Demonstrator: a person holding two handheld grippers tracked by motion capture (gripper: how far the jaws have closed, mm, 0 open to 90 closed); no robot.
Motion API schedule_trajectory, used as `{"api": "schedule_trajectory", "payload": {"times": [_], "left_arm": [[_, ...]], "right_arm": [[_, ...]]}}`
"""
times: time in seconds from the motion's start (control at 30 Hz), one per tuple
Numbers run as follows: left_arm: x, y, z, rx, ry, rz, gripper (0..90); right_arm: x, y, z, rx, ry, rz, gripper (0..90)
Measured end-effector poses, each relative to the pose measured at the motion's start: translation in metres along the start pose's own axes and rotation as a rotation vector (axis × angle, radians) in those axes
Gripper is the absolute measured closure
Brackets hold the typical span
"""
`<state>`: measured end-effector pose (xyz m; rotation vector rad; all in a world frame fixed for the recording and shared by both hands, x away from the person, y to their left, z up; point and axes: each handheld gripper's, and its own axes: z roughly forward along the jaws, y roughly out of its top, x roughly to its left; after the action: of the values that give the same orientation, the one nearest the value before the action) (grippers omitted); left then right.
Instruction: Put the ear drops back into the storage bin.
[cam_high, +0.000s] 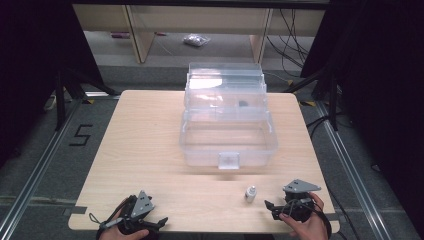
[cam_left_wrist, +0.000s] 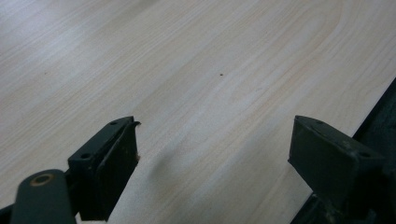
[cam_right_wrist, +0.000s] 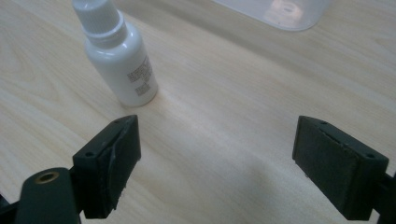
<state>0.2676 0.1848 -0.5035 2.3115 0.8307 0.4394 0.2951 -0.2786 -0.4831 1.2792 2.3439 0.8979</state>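
We are at the approach step: nothing is grasped yet. The small white bottle (cam_high: 250, 193) stands upright on the worktop (cam_high: 150, 150), near its front edge, right of centre and in front of the clear storage box (cam_high: 227, 145), whose lid is raised. The bottle and the box are well apart.

The right gripper (cam_high: 272, 210) rests just to the right of the bottle, with its fingers (cam_right_wrist: 112, 163) released and spread wide. In the right gripper view the bottle (cam_right_wrist: 122, 60) sits ahead of the left-hand finger and outside the gap, so the fingers do not yet bracket it. The left gripper (cam_high: 157, 223) lies at the front left of the worktop, also released, with bare wood between its fingers (cam_left_wrist: 109, 163).

We judge the next move as follows:

1. Swing the right gripper toward the bottle until the body sits centred between the fingers.
2. Advance low, keeping both fingers off the bottle so it is not tipped.
3. Clamp on the body below the cap.

The probable destination is the open box, though the high view is too coarse to tell which compartment is intended. The dark spot in the upper tray (cam_high: 243, 104) cannot be identified.
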Motion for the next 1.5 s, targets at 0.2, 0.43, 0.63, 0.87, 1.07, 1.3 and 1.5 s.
{"api": "schedule_trajectory", "payload": {"times": [0.2,0.43,0.63,0.87,1.07,1.3,1.5], "left_arm": [[-0.001,0.0,0.002,-0.019,0.008,-0.027,15.0],[-0.001,-0.001,0.003,-0.022,0.006,-0.039,15.0],[-0.001,-0.001,0.004,-0.003,0.012,-0.035,15.0],[-0.002,-0.001,0.004,-0.018,0.009,-0.048,15.0],[-0.001,-0.001,0.003,-0.019,0.003,-0.037,15.0],[-0.001,-0.001,0.003,-0.023,0.008,-0.041,15.0],[0.001,0.0,0.001,-0.002,0.003,-0.011,15.0]], "right_arm": [[0.0,0.003,-0.002,0.017,0.025,-0.047,16.8],[0.006,0.009,-0.008,0.049,0.039,-0.032,19.5],[0.016,0.023,-0.016,0.125,0.063,-0.09,20.6],[0.026,0.041,-0.016,0.179,0.07,-0.196,21.3],[0.035,0.055,-0.009,0.217,0.078,-0.242,22.2],[0.041,0.065,-0.005,0.255,0.066,-0.279,22.5],[0.044,0.074,0.004,0.298,0.074,-0.307,24.2]]}}
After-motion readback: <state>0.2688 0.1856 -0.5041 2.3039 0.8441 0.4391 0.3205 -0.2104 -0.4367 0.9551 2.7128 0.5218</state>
